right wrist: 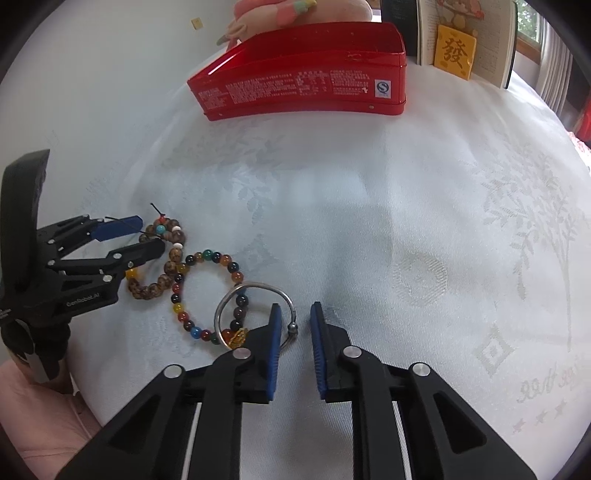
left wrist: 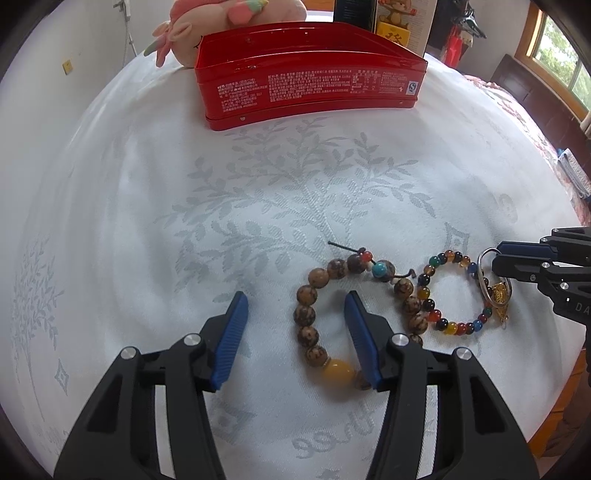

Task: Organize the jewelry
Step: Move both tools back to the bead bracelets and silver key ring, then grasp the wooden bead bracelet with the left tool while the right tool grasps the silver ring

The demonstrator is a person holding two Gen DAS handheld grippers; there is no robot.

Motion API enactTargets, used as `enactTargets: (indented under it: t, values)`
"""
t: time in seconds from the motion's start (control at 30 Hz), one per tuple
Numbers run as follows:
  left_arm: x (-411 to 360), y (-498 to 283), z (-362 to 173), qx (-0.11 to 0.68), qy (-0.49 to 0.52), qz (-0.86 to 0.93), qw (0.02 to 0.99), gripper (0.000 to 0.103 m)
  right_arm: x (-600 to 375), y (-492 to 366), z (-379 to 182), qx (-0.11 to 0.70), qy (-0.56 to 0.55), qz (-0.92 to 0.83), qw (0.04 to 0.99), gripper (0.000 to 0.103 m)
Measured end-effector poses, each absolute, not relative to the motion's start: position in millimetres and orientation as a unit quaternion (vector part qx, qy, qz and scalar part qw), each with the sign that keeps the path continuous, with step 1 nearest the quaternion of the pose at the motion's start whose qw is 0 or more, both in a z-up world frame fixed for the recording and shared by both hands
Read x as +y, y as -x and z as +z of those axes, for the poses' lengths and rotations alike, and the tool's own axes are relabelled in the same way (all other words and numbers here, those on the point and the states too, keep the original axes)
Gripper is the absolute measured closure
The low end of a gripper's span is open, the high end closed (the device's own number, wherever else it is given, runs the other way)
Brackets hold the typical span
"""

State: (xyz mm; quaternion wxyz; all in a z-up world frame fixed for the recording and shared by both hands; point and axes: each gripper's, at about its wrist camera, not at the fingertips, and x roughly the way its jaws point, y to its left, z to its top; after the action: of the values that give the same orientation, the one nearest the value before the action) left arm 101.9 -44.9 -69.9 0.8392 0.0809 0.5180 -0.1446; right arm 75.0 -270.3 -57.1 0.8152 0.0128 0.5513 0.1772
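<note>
A brown wooden-bead bracelet (left wrist: 306,314) with a yellow bead lies on the white cloth; my left gripper (left wrist: 295,306) is open, with its right finger inside the loop and its left side between the jaws. It shows again in the right wrist view (right wrist: 162,280). A multicoloured bead bracelet (left wrist: 454,326) (right wrist: 184,317) lies to its right. A silver bangle (right wrist: 255,288) with a gold charm (right wrist: 236,338) overlaps it. My right gripper (right wrist: 295,321) is open, with the bangle's right side and ball end between its jaws. An open red tin (left wrist: 310,88) (right wrist: 303,88) stands at the back.
A pink plush toy (left wrist: 207,29) sits behind the tin on the left. A book and a yellow ornament (right wrist: 454,51) stand behind it on the right. The table edge drops off at right (left wrist: 565,229), with a bed and window beyond.
</note>
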Motion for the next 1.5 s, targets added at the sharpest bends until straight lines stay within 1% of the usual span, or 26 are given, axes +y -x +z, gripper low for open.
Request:
enactTargets:
  t: [0.1, 0.17, 0.23, 0.27, 0.3, 0.37, 0.4, 0.43, 0.77, 1.13, 1.5]
  values:
    - [-45, -102, -70, 0.519, -0.081, -0.147, 0.838, 0.052, -269, -74, -58, 0.549, -0.008, 0.175, 0.817, 0.09]
    - [-47, -101, -70, 0.519, -0.082, -0.151, 0.837, 0.055, -269, -74, -58, 0.548, -0.006, 0.174, 0.818, 0.092]
    - [-48, -100, -69, 0.519, -0.082, -0.154, 0.837, 0.061, -268, -74, -58, 0.547, -0.006, 0.174, 0.818, 0.095]
    - [-49, -100, -69, 0.519, -0.081, -0.156, 0.836, 0.063, -268, -73, -58, 0.547, -0.006, 0.176, 0.818, 0.098]
    - [-50, -99, -69, 0.519, -0.08, -0.158, 0.836, 0.066, -268, -73, -58, 0.547, -0.006, 0.175, 0.819, 0.098]
    - [-50, -99, -68, 0.52, -0.076, -0.162, 0.835, 0.074, -267, -73, -58, 0.546, -0.008, 0.174, 0.82, 0.098]
    - [-49, -99, -68, 0.521, -0.068, -0.168, 0.834, 0.082, -268, -72, -58, 0.545, -0.01, 0.175, 0.82, 0.098]
    - [-48, -99, -68, 0.523, -0.06, -0.173, 0.833, 0.093, -268, -72, -58, 0.545, -0.013, 0.176, 0.82, 0.098]
    - [-38, -99, -60, 0.515, -0.012, -0.199, 0.834, 0.093, -276, -69, -46, 0.527, -0.051, 0.201, 0.824, 0.098]
    - [-17, -111, -16, 0.468, 0.027, -0.199, 0.861, 0.093, -280, -78, -15, 0.493, -0.061, 0.204, 0.843, 0.098]
    - [-12, -127, 32, 0.418, 0.032, -0.2, 0.886, 0.093, -280, -103, 18, 0.462, -0.064, 0.212, 0.859, 0.098]
